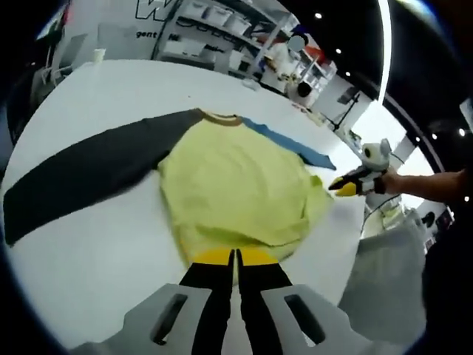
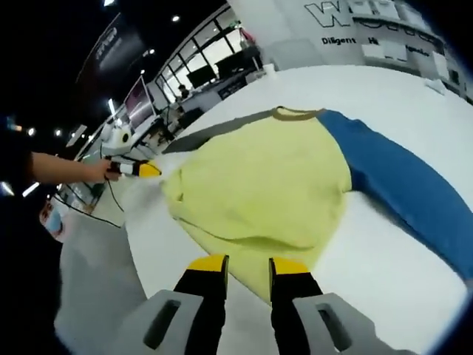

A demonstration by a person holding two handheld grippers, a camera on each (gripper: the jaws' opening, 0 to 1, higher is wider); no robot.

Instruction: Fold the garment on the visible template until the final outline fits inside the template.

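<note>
White table [image 1: 81, 274] carries the garment [image 1: 236, 188], spread flat. Left gripper [image 1: 235, 257] closed, empty, at the garment's hem; right gripper [image 2: 240, 265] slightly open, empty. Soft, light fabric: grasp the edges.

"Diligent" on the back wall sign [image 2: 344, 41]

Garment [image 1: 236, 185]: pale yellow-green body, plain, no pattern; tan-brown collar band; 1 dark grey sleeve [image 1: 81, 177] and 1 blue sleeve [image 2: 403, 181]. Tabletop [image 1: 89, 266]: plain white. Left gripper [image 1: 235, 257]: black fingers with yellow tips on a grey base. Right gripper [image 2: 247, 265]: identical scheme, black fingers, yellow tips, grey base. Background wall: white with dark lettering.
</note>
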